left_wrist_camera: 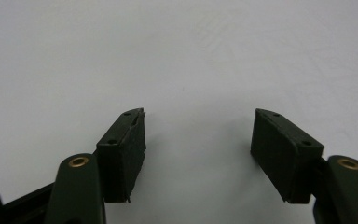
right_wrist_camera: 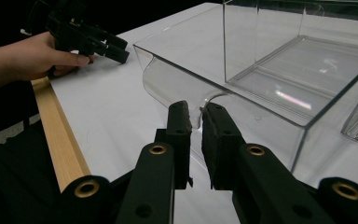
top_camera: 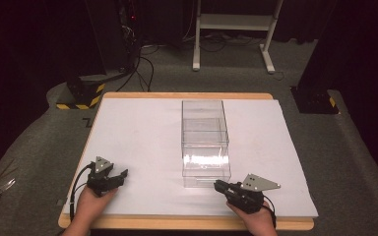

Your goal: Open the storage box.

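a white-covered table (top_camera: 142, 137) carries a clear plastic drawer box (top_camera: 204, 130) at its centre, its drawer (right_wrist_camera: 279, 93) pulled partly out toward the person. the right gripper (right_wrist_camera: 196, 122) is pinched together on the drawer's curved front lip (right_wrist_camera: 196, 108); moving it well likely means a straight, level pull or push. the left gripper (left_wrist_camera: 198, 140) rests near the table's left front, jaws apart, holding nothing.

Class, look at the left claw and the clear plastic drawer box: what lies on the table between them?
Nothing: the high view shows bare white tabletop between the left claw and the clear drawer box.
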A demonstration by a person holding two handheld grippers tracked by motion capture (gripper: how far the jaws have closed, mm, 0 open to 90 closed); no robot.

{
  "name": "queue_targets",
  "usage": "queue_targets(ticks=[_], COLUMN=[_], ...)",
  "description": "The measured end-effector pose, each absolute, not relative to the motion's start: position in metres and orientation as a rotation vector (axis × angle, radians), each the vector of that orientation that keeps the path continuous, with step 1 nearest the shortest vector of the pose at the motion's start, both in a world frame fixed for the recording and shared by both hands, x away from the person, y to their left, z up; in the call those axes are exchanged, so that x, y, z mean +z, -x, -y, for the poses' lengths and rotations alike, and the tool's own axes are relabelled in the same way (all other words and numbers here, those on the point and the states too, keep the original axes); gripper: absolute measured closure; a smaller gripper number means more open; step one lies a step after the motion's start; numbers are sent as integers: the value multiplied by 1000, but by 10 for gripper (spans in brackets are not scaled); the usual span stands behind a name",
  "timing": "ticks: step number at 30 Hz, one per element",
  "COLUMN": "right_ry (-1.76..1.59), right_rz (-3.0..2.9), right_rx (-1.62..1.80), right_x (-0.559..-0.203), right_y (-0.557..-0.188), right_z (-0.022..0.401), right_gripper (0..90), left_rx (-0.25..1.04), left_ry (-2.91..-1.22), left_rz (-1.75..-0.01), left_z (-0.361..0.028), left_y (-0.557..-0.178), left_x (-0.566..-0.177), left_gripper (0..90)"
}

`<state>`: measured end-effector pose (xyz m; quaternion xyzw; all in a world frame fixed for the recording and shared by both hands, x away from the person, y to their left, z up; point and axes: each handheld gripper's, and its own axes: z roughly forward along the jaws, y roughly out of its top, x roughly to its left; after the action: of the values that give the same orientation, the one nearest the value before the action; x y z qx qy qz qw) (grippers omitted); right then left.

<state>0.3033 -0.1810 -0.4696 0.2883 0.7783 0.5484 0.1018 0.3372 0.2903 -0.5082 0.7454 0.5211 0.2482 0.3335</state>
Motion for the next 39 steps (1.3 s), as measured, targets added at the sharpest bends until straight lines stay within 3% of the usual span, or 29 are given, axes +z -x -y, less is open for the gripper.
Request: queue_targets(ticks=[3, 6, 10, 20, 39], right_ry=[-851, -861, -855, -800, -766], right_rz=[-2291, -2300, -2343, -2376, -2376], right_rx=[1634, 1638, 1617, 1638, 1649], right_x=[-470, -471, -474, -476, -476], right_y=[-301, -302, -307, -309, -291], right_z=[185, 183, 174, 169, 180], right_gripper=[809, 711, 684, 778, 776], left_rx=[648, 647, 647, 647, 644], left_ry=[-1946, -1946, -1947, -1946, -1943], left_rz=[-1361, -1361, -1361, -1361, -1362], left_z=[-290, -290, -290, -290, -290], left_y=[-337, -337, -337, -337, -338], left_x=[-508, -508, -508, -508, -508], left_gripper=[355, 355, 355, 355, 355])
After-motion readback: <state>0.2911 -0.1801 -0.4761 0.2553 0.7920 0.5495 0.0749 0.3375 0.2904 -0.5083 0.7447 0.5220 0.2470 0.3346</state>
